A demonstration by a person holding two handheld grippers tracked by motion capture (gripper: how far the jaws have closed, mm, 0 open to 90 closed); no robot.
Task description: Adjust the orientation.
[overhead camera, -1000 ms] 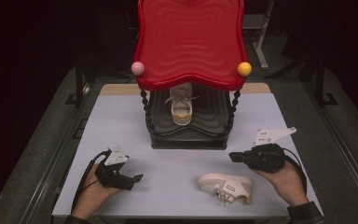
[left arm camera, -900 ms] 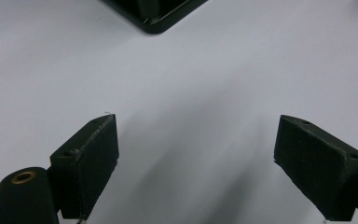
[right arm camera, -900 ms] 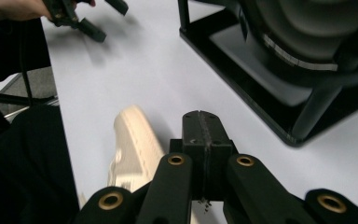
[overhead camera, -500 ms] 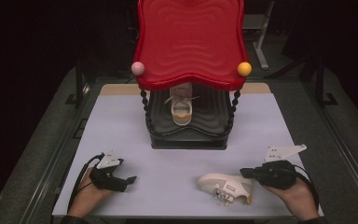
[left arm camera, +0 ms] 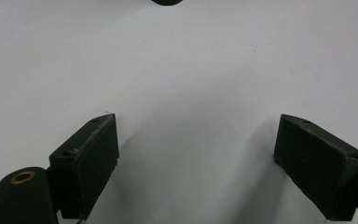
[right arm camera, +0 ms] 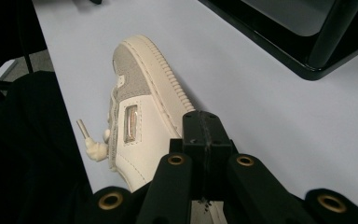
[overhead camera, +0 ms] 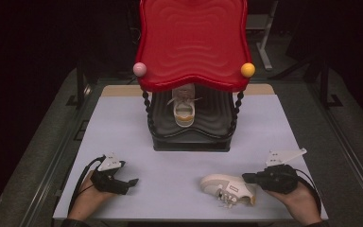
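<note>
A cream and grey sneaker (overhead camera: pixel 227 188) lies on its side on the pale table mat (overhead camera: pixel 123 127) at the front right. In the right gripper view the sneaker (right arm camera: pixel 140 107) lies just under and beyond my jaws. A matching sneaker (overhead camera: pixel 184 111) stands on the black lower shelf (overhead camera: pixel 189 137) of a stand with a red wavy top (overhead camera: pixel 192 42). My right gripper (overhead camera: pixel 246 178) rests by the loose sneaker's heel, and the right gripper (right arm camera: pixel 205 130) has its jaws pressed together on nothing. My left gripper (overhead camera: pixel 131 182) rests at the front left, and the left gripper (left arm camera: pixel 196 158) stands wide open over bare mat.
The stand has a pink ball (overhead camera: pixel 140 69) and an orange ball (overhead camera: pixel 247 70) at its front corners. Its black base (right arm camera: pixel 279 42) lies beyond the loose sneaker. Dark floor and metal frames surround the table. A loose lace tip (right arm camera: pixel 86 135) sticks out from the sneaker.
Both hands have come down and back toward the near edge of the table and now rest on the mat. The sneakers have not moved.
</note>
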